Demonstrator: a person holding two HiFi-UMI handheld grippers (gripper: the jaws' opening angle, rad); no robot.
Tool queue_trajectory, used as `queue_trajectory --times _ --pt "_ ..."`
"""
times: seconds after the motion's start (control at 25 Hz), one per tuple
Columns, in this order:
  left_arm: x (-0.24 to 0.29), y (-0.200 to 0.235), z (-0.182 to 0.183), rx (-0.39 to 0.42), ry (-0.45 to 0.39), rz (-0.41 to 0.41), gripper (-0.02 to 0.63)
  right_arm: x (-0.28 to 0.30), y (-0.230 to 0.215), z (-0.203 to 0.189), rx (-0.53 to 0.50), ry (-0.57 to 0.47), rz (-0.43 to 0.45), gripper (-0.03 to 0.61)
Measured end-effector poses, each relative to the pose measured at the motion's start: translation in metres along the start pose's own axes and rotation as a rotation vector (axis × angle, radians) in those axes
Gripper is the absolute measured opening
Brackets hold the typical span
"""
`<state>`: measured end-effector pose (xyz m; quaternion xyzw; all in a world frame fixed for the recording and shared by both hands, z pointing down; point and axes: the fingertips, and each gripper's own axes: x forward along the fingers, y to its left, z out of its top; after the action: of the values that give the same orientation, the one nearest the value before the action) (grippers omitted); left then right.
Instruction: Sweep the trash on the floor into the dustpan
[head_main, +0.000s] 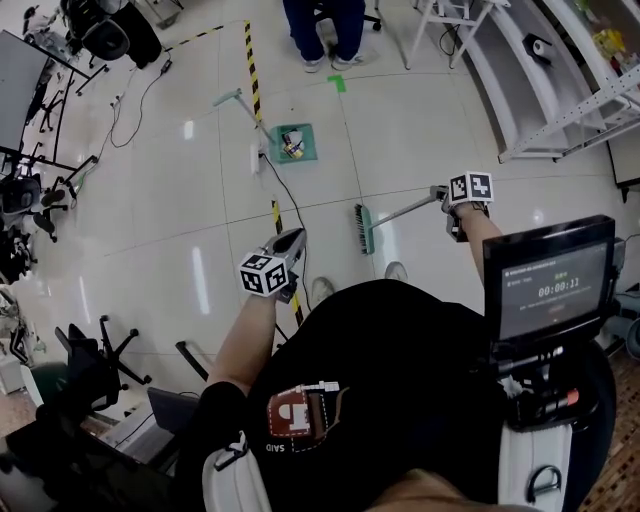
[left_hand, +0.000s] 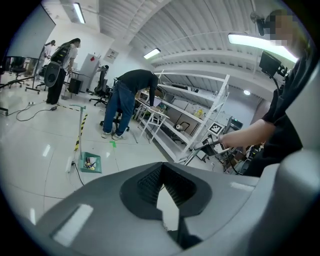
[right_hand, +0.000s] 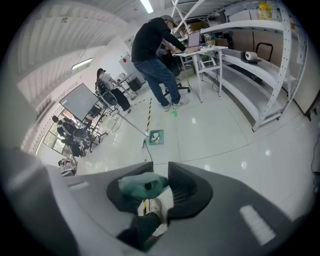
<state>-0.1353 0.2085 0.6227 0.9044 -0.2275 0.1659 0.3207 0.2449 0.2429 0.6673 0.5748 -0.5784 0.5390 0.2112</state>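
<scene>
**Desk:** Head view, left side. What does that hand carry?

**Operator:** Nothing. My left gripper (head_main: 292, 240) hangs over the floor (head_main: 200, 200) in front of my body. In its own view the ribbed pads (left_hand: 149, 184) meet at their tips, and only pale tile shows behind them.

**Desk:** And the right side?

**Operator:** My right gripper (head_main: 447, 198) is clamped on the broom (head_main: 363, 228). The right gripper view shows the teal end of the handle lodged between the two jaws. From there the grey handle slopes down and to the left to the green head, which sits low just ahead of my shoes. I cannot tell whether the bristles touch the tile.

**Desk:** Where is the dustpan?

**Operator:** The green dustpan (head_main: 308, 152) lies flat on the floor farther out, well apart from the broom head, with its long handle pointing up and left. The trash (head_main: 290, 143), a few small mixed pieces, lies inside the pan.

**Desk:** What are its neighbours?

**Operator:** A white power strip (head_main: 256, 157) is just left of the pan. A strip of yellow-and-black tape (head_main: 250, 60) runs past it. A person in blue trousers (head_main: 322, 25) stands beyond it, and a white shelving rack (head_main: 520, 90) stands at the right.
</scene>
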Motion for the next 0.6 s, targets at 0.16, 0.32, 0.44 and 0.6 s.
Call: queue_trajectory --times 0.16,0.32,0.44,0.6 --pt "-0.001 -0.007 -0.009 -0.004 0.006 0.010 0.002 0.000 0.001 0.000 -0.016 -0.005 0.008 0.092" --pt "0.003 -0.008 -0.013 -0.002 0.011 0.006 0.001 0.001 -0.005 -0.002 -0.017 -0.014 0.008 0.092" --pt "0.002 -0.012 -0.014 0.006 0.021 -0.007 0.000 -0.004 -0.006 -0.005 -0.020 -0.017 -0.002 0.092" --pt "-0.002 -0.016 -0.012 0.014 0.026 -0.016 0.000 -0.009 -0.007 -0.014 -0.017 -0.011 -0.012 0.092"
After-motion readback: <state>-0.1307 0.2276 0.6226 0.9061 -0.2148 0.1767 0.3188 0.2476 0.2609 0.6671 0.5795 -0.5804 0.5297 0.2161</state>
